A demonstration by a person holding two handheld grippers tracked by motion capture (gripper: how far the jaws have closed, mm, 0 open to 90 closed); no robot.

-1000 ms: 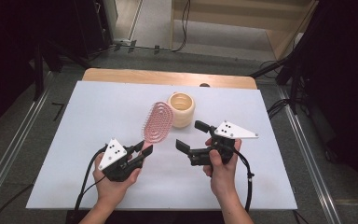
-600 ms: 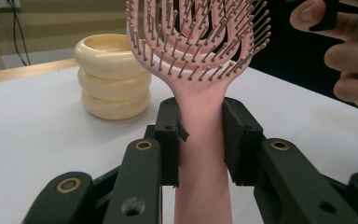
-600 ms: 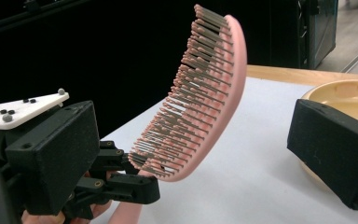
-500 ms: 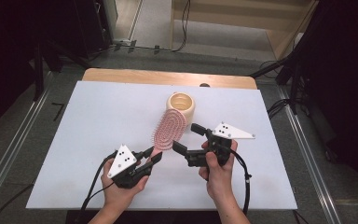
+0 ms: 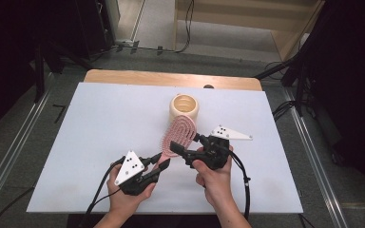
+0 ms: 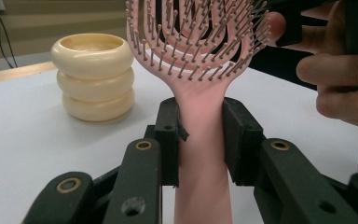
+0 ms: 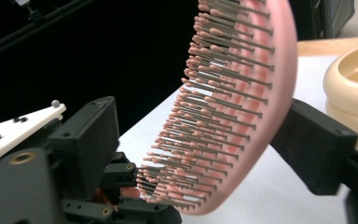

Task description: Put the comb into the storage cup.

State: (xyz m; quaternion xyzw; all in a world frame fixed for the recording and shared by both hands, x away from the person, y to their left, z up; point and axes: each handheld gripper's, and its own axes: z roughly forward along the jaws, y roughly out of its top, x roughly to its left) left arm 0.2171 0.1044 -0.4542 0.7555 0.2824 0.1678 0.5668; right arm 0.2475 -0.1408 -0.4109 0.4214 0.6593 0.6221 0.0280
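A pink hairbrush (image 5: 180, 135) with its bristles facing right is held up by its handle (image 6: 200, 140). My left gripper (image 5: 159, 164) is shut on that handle, both pads pressing it (image 6: 200, 135). My right gripper (image 5: 187, 145) straddles the brush head (image 7: 242, 107). Its jaws have just been closing with the head between them. One jaw sits against the brush's smooth back, and the other stands a little off the bristle tips (image 7: 200, 140). A cream ribbed cup (image 5: 184, 107) stands just behind the brush.
The white table top (image 5: 100, 118) has a wooden strip (image 5: 171, 78) along its far edge. The cream cup (image 6: 93, 74) stands close behind the brush head. Metal rails run along both sides of the table, and cables lie on the floor beyond.
The left hand has carried the brush to the right and toward the person, bringing its head between the right gripper's jaws. Those jaws have narrowed around it.
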